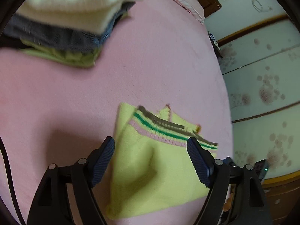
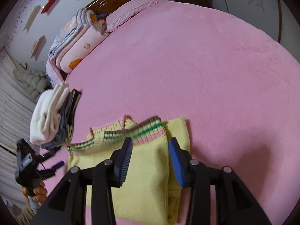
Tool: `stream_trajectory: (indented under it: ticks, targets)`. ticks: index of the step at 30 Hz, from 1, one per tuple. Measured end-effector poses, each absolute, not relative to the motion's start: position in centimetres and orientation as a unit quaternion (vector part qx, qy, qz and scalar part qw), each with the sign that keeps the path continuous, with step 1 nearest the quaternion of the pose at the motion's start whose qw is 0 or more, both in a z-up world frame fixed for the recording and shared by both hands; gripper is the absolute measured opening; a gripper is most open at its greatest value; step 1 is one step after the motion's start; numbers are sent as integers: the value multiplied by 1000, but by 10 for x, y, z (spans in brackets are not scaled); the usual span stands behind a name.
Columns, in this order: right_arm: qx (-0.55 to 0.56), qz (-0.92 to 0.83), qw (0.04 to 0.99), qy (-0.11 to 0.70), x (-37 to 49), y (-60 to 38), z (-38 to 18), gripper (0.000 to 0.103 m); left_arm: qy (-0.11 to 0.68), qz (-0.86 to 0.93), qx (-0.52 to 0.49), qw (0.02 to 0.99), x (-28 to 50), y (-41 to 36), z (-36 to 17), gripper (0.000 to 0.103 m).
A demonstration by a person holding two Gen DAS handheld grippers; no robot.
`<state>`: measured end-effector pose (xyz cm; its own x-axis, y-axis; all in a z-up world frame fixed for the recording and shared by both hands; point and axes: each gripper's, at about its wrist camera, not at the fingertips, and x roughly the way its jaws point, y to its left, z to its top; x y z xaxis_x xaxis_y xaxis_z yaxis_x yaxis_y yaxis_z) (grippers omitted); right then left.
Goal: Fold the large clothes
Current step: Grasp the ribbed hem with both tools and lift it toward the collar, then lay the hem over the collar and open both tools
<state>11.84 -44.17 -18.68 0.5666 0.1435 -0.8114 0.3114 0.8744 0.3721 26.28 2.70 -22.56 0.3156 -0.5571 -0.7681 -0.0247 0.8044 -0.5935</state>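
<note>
A: The yellow sweater (image 1: 150, 168) lies partly folded on the pink bed (image 1: 150, 56), straight ahead of and under both sets of jaws. Starting at the left: the left gripper (image 1: 151, 161) hovers over it with jaws spread wide, nothing between them.

B: Which way does it run from there?

A: Its long axis runs away from the jaws, the striped ribbed hem (image 1: 168, 131) at the far end, skewed to the right. The finished stack of folded clothes (image 1: 65, 24) sits well ahead and to the left.

B: And the right side?

A: The right gripper (image 2: 150, 161) has its jaws part open, straddling a raised fold of the yellow sweater (image 2: 146, 178) without pinching it, as far as I can tell. The striped ribbed hem (image 2: 131, 133) lies just beyond the tips. I judge the right one nearer to a grasp; the left gripper (image 2: 30, 165) shows off to the left, beside the cloth's edge.

B: Any labels or writing?

A: None I can read; motion blur smears the hem.
</note>
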Motion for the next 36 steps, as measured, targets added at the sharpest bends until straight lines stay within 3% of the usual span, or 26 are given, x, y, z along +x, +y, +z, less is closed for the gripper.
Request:
stream_trajectory:
  ticks: [6, 8, 10, 12, 13, 19, 28, 29, 30, 32, 36]
  targets:
    - [196, -46, 853, 481, 126, -431, -200, 41, 541, -174, -185, 802, 272, 20, -225, 78]
    - [176, -45, 856, 485, 131, -428, -204, 41, 533, -176, -153, 813, 277, 11, -227, 73]
    - [164, -45, 857, 487, 137, -425, -208, 41, 532, -184, -129, 816, 281, 3, -229, 52]
    - [154, -48, 857, 490, 143, -425, -213, 41, 533, -192, -112, 817, 285, -3, -231, 37]
    - [151, -49, 857, 490, 146, -426, -213, 41, 533, -193, -104, 818, 286, -7, -233, 35]
    - [137, -47, 859, 491, 155, -426, -220, 41, 502, -199, -47, 841, 285, -27, -226, 34]
    - [131, -34, 860, 492, 156, -421, -224, 39, 518, -200, -6, 832, 288, -33, -244, 33]
    - [132, -32, 860, 491, 155, -421, -225, 35, 518, -199, -5, 832, 288, -34, -245, 29]
    - [132, -31, 860, 491, 155, -423, -225, 32, 519, -199, -1, 832, 289, -35, -247, 13]
    - [124, -35, 861, 492, 154, -423, -227, 14, 520, -191, 7, 832, 290, -39, -249, 12]
    - [128, -46, 867, 479, 148, -426, -220, 7, 496, -171, 19, 851, 283, -44, -234, 8]
